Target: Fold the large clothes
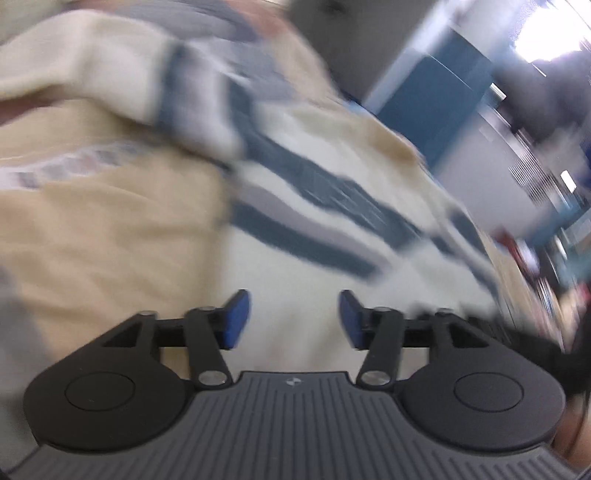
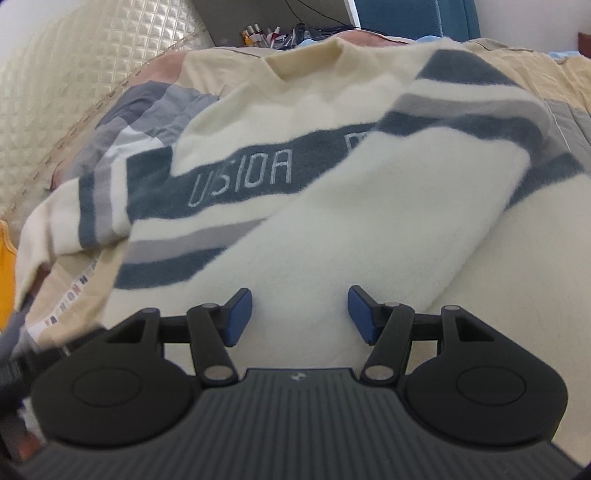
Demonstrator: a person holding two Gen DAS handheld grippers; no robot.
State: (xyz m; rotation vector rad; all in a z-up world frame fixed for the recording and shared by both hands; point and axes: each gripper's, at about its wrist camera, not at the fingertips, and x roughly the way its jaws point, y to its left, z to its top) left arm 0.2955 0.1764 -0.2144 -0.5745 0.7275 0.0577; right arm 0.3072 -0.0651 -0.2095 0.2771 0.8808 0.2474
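Note:
A cream sweater (image 2: 332, 192) with blue and grey stripes and pale lettering on a blue band lies on a bed, one sleeve folded across its front. My right gripper (image 2: 300, 314) is open and empty, low over the sweater's cream lower part. In the blurred left wrist view the same sweater (image 1: 295, 221) lies ahead. My left gripper (image 1: 294, 319) is open and empty just above the cream fabric.
A beige patterned bedspread (image 2: 569, 81) lies under the sweater. A quilted cream headboard (image 2: 74, 55) stands at the back left, with small bottles (image 2: 258, 35) behind the bed. A teal cabinet (image 1: 436, 92) stands beyond the bed in the left wrist view.

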